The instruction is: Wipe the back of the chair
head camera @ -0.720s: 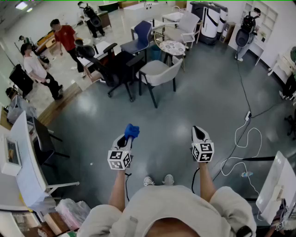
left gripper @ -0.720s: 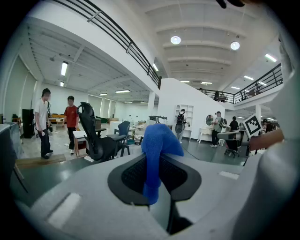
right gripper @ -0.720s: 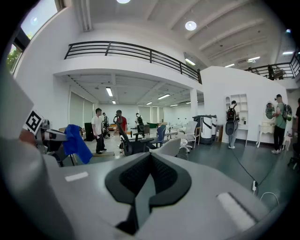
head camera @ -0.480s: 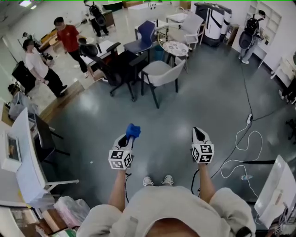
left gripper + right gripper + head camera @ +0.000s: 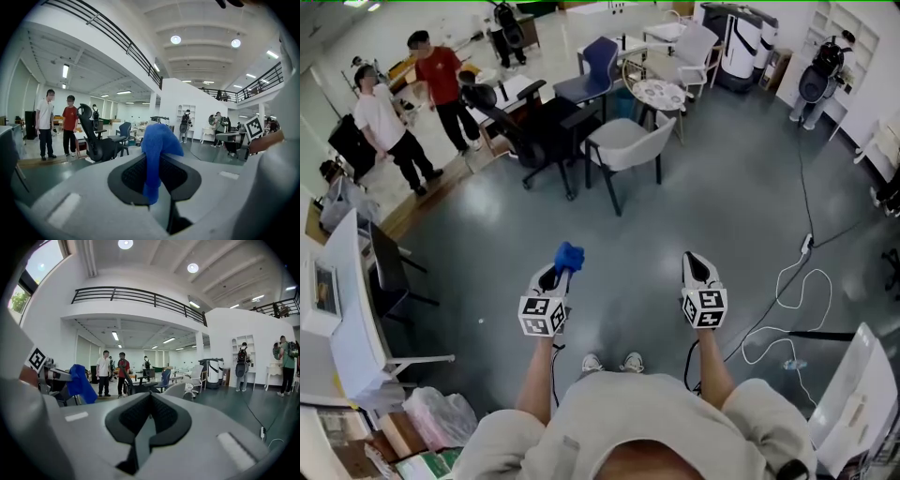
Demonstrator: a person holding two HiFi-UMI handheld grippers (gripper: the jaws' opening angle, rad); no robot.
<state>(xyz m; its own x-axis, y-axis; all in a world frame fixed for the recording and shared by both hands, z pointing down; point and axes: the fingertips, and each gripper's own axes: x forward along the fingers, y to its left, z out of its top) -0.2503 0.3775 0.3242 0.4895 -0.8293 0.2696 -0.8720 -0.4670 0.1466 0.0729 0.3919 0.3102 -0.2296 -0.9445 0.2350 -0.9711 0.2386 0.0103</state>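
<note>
A blue cloth (image 5: 569, 256) (image 5: 157, 154) sticks up from between the jaws of my left gripper (image 5: 551, 278), which is shut on it. My right gripper (image 5: 697, 269) (image 5: 147, 420) is shut with nothing between its jaws. Both are held over bare grey floor, well short of the chairs. A light grey chair (image 5: 630, 146) (image 5: 176, 390) stands ahead with its back toward me. Left of it is a black office chair (image 5: 520, 136) (image 5: 93, 140), and behind it a blue chair (image 5: 591, 73). From the right gripper view the blue cloth (image 5: 79, 383) shows at the left.
Two people (image 5: 412, 103) stand at the far left. A round patterned table (image 5: 660, 94) and a white chair (image 5: 689, 47) stand behind the grey chair. White cables (image 5: 787, 300) lie on the floor at right. White desks (image 5: 342, 309) flank me on both sides.
I have moved forward a little: the chairs and people sit lower and nearer in the head view. Both grippers keep their pose, the cloth still held.
</note>
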